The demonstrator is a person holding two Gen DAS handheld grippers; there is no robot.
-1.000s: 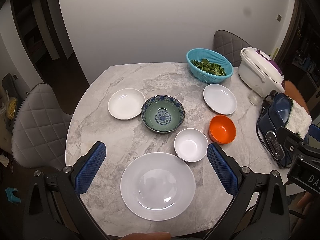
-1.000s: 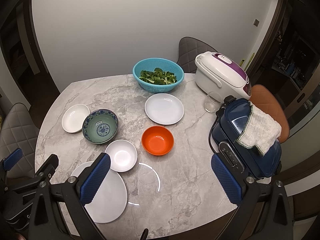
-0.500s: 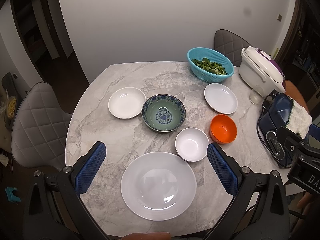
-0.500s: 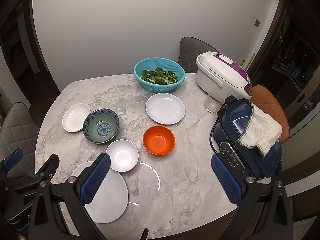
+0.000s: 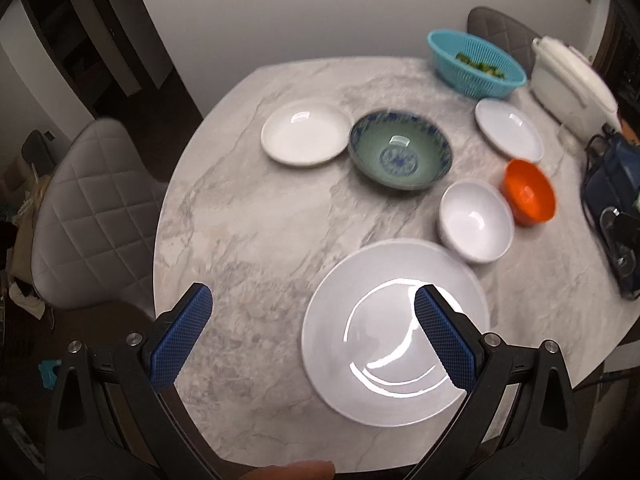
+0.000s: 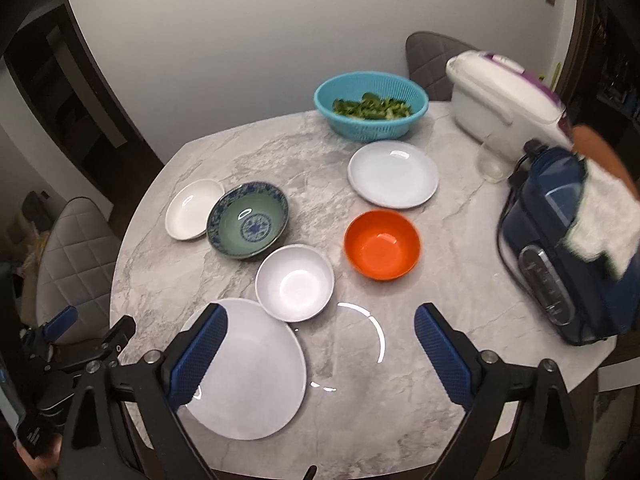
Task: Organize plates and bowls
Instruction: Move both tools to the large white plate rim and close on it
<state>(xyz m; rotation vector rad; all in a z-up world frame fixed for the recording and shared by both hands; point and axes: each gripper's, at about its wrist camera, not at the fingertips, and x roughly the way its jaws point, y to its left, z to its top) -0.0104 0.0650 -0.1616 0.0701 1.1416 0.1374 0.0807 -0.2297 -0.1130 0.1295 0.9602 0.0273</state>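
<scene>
white large plate (image 5: pixel 394 332) lay at the bench's near edge, its left rim between my open, empty left tongs (image 5: pixel 314 332); my right tongs (image 6: pixel 320 344), closing on nothing, hung beside it.

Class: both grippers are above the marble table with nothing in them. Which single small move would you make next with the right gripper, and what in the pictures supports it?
Probably ease the right gripper, whose jaws are closing with nothing between them, forward and down to the small white bowl. It is the nearest bowl, just ahead of the fingers, and sits beside the large white plate and the orange bowl, a likely nesting partner.
</scene>
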